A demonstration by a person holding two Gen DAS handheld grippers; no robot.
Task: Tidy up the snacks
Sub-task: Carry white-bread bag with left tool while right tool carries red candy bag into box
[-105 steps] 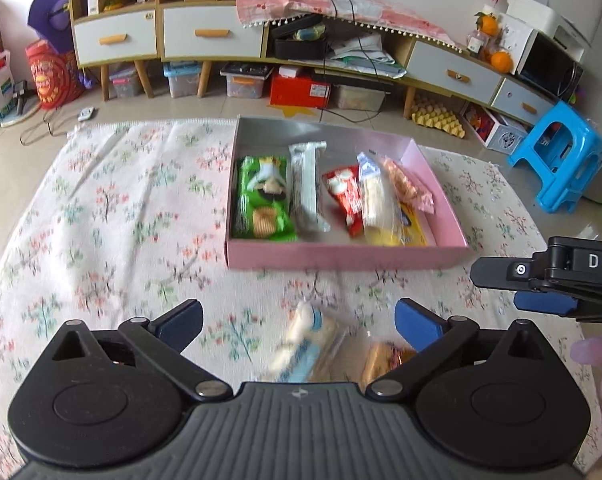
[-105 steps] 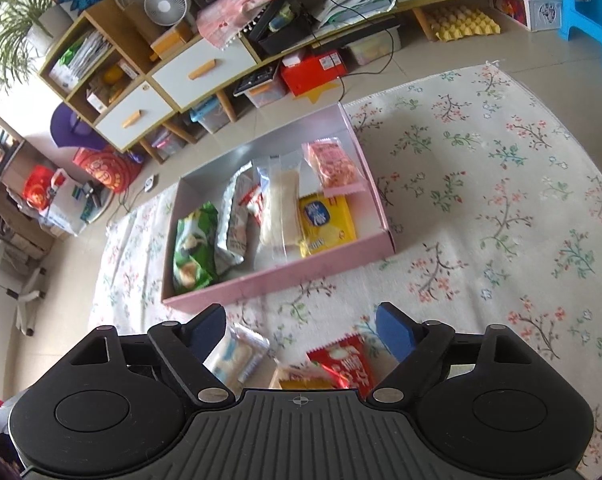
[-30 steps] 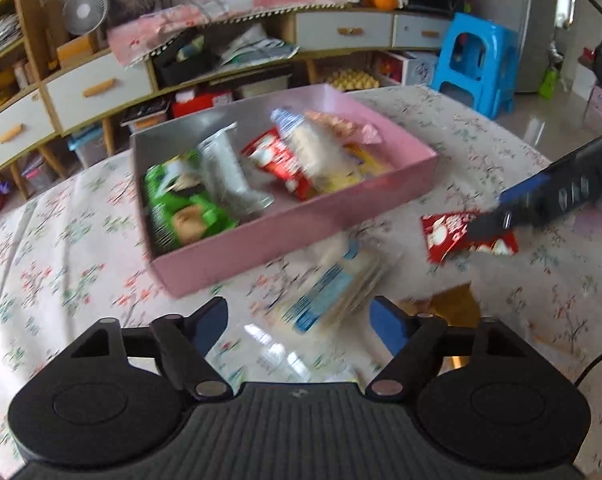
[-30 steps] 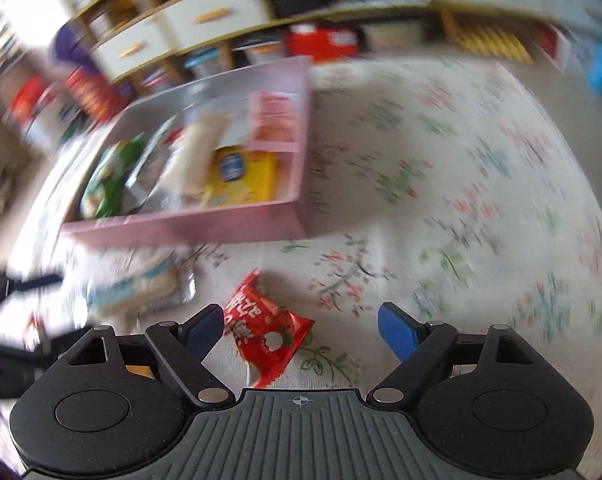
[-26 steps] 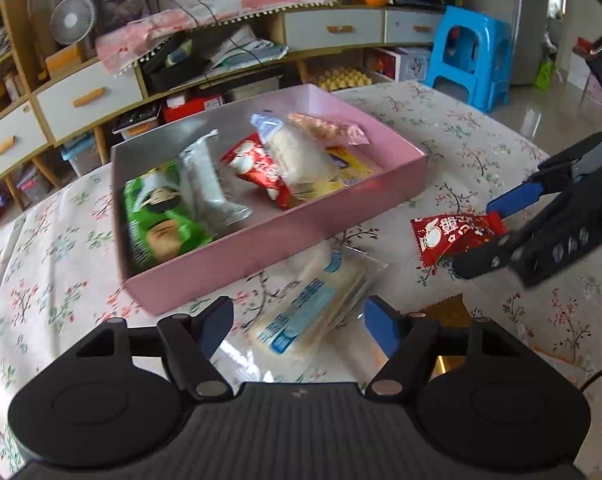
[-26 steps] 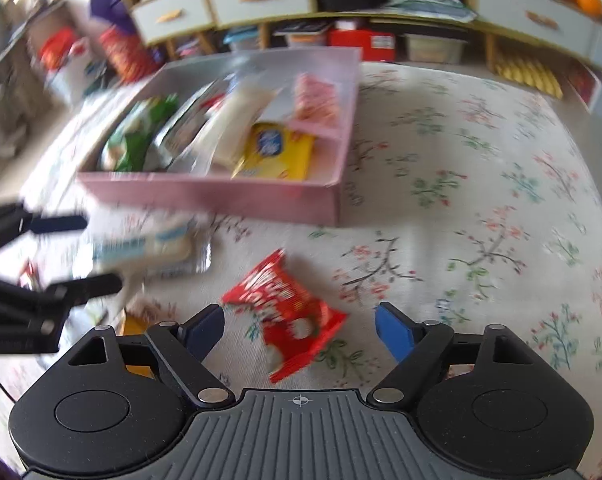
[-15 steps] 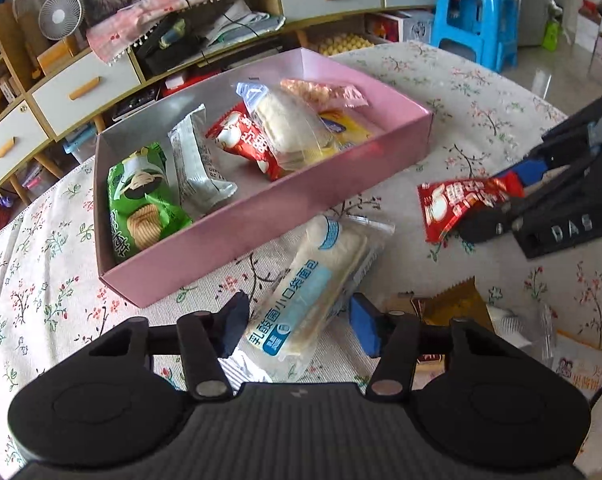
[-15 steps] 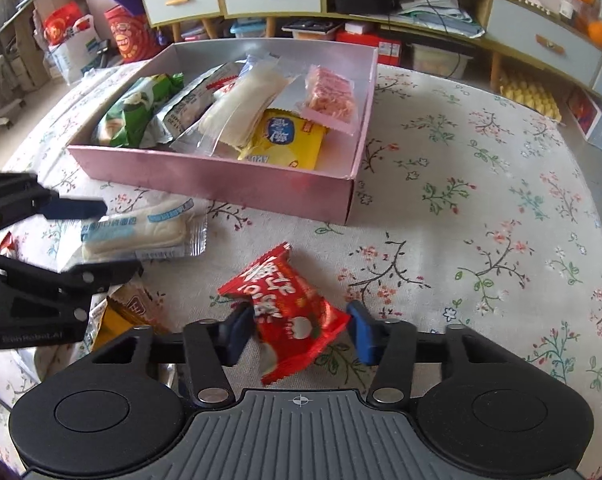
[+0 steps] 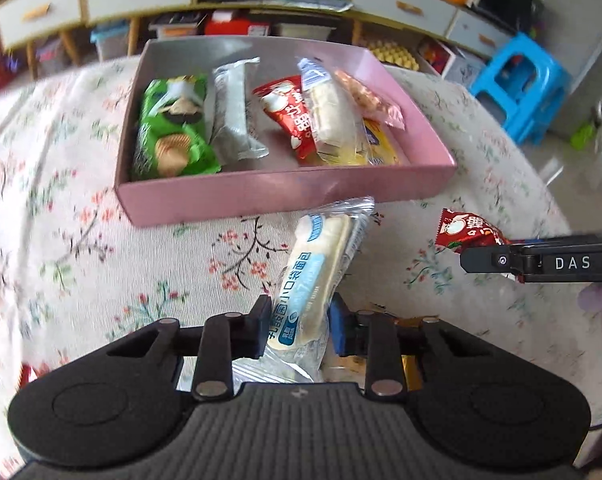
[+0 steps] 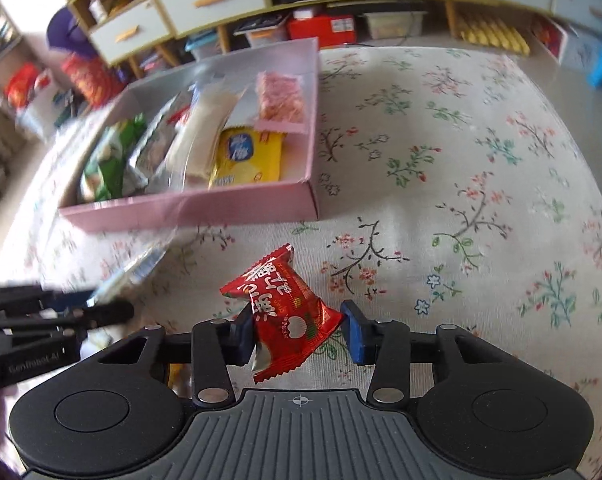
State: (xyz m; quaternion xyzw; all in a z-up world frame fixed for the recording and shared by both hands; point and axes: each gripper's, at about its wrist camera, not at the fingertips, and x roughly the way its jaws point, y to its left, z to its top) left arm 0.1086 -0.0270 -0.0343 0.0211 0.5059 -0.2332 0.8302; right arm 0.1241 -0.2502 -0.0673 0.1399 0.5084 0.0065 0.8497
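The near end of the clear-wrapped bread roll (image 9: 315, 276) is hidden behind the body of the left hand-held gripper (image 9: 299, 328), and a gold wrapper (image 9: 411, 322) just beyond that gripper's right finger is mostly covered. In the right wrist view the roll is seen only as a blurred streak (image 10: 141, 268), and the shelves at the far left are smeared. The lower part of the red snack packet (image 9: 467, 234) is cut off in the left view by the dark finger of the right hand-held gripper (image 10: 297, 334).

Chinese characters in blue are printed along the roll's wrapper, too distorted to be read with certainty. White Chinese characters and an apple drawing are seen on the red packet (image 10: 287, 306). "DAS" is printed on the right gripper's finger, and a partly legible word is marked on the left gripper's side (image 10: 41, 320).

Both grippers are pointed steeply down at the floral-clothed surface (image 10: 461, 168). The left gripper's jaws have just been closing and are clamped on the roll, which is tilted up towards the pink box (image 9: 285, 192). The right gripper's jaws have just been closing too, and the red packet is pinched between them, just beside the box's near corner (image 10: 311, 200). In the box a green chip packet (image 9: 171, 132), a silver packet (image 9: 233, 112), a second red packet (image 9: 291, 114), another bread roll (image 9: 331, 112), a yellow packet (image 10: 247, 156) and a pink snack bag (image 10: 281, 98) are laid side by side.
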